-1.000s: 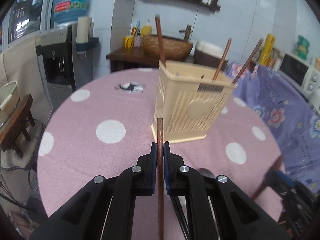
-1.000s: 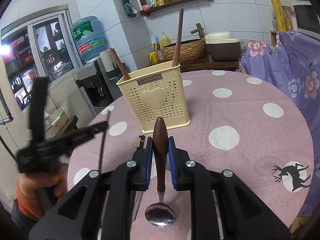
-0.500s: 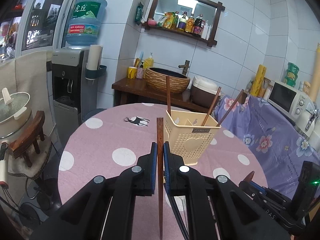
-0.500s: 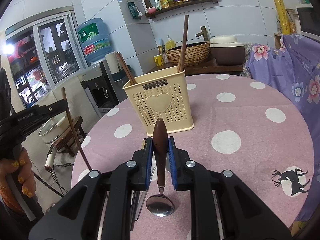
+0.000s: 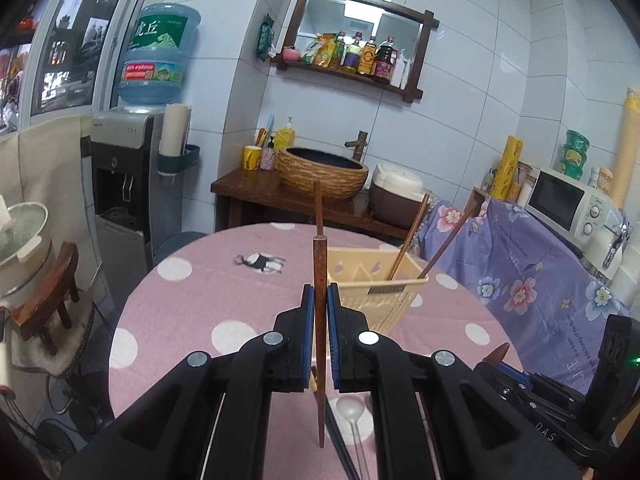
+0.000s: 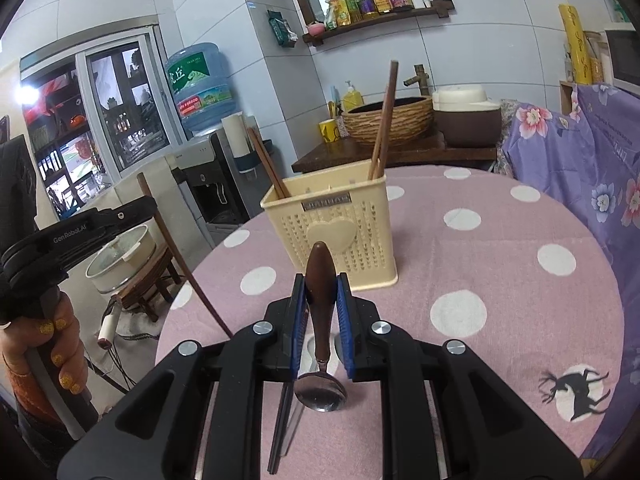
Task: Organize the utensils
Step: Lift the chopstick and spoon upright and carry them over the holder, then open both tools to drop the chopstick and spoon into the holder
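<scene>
Chopstick (image 5: 320, 280) pinched upright in left jaws, spoon (image 6: 321, 320) clamped in right jaws, both short of the basket (image 6: 332, 232). Lift clear of the rim, then lower straight in.

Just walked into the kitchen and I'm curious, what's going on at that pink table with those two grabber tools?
A person is sorting utensils into the cream utensil basket on the pink polka-dot table. The left gripper is shut on a wooden chopstick; the right gripper clamps a wooden-handled spoon. Both are held short of the basket, which already holds several chopsticks.
</scene>
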Demonstrator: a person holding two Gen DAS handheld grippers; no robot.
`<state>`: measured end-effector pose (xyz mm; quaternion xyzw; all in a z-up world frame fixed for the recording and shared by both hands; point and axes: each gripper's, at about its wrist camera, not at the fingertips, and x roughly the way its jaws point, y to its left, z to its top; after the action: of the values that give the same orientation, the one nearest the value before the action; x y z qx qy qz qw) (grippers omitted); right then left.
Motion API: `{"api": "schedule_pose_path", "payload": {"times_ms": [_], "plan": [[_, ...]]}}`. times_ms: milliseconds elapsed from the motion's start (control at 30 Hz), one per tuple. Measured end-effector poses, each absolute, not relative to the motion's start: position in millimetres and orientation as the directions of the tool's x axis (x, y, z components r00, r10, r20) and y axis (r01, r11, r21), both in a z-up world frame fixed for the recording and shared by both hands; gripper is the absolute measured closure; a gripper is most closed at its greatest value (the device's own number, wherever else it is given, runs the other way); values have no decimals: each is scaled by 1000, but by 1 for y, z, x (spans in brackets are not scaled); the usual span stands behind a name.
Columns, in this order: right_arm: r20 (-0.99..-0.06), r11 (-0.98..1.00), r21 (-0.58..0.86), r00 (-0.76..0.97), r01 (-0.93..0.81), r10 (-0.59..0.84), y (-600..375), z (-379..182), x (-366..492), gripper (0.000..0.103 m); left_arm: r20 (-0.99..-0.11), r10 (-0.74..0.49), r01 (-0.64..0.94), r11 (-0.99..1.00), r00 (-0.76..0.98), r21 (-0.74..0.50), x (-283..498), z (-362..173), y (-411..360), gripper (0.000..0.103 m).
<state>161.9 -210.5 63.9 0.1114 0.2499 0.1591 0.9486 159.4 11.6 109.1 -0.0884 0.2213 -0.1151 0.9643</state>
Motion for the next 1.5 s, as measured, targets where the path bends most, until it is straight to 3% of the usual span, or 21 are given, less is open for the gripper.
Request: {"api": "schedule_pose_path", "payload": {"times_ms": [233, 500, 667, 967, 1133, 1367, 1433, 1500], "plan": [[-359, 946, 190, 878, -264, 317, -202, 140, 198, 87, -337, -308, 233, 941, 890, -243, 192, 175, 4, 95], [-295, 973, 119, 928, -199, 226, -192, 205, 262, 87, -259, -254, 201, 956, 932, -213, 240, 229, -16, 95], [-336, 988, 76, 929, -137, 155, -183, 181, 302, 87, -274, -203, 161, 973, 940, -169, 262, 205, -30, 95], [-440, 987, 103, 884, -127, 160, -177, 106, 316, 87, -384, -205, 147, 974, 900, -175, 272, 133, -34, 95], [-422, 988, 66, 893, -141, 156, -170, 98, 307, 87, -450, -197, 125, 975, 871, -184, 280, 104, -32, 95], [-411, 989, 55, 900, -137, 147, -171, 98, 306, 86, -467, -206, 123, 972, 860, -202, 277, 96, -31, 97], [-406, 988, 62, 901, -138, 152, -173, 100, 305, 82, -461, -220, 140, 969, 859, -201, 272, 96, -32, 95], [-385, 990, 58, 913, -127, 139, -176, 102, 300, 66, -451, -221, 146, 970, 865, -196, 264, 97, -31, 79]]}}
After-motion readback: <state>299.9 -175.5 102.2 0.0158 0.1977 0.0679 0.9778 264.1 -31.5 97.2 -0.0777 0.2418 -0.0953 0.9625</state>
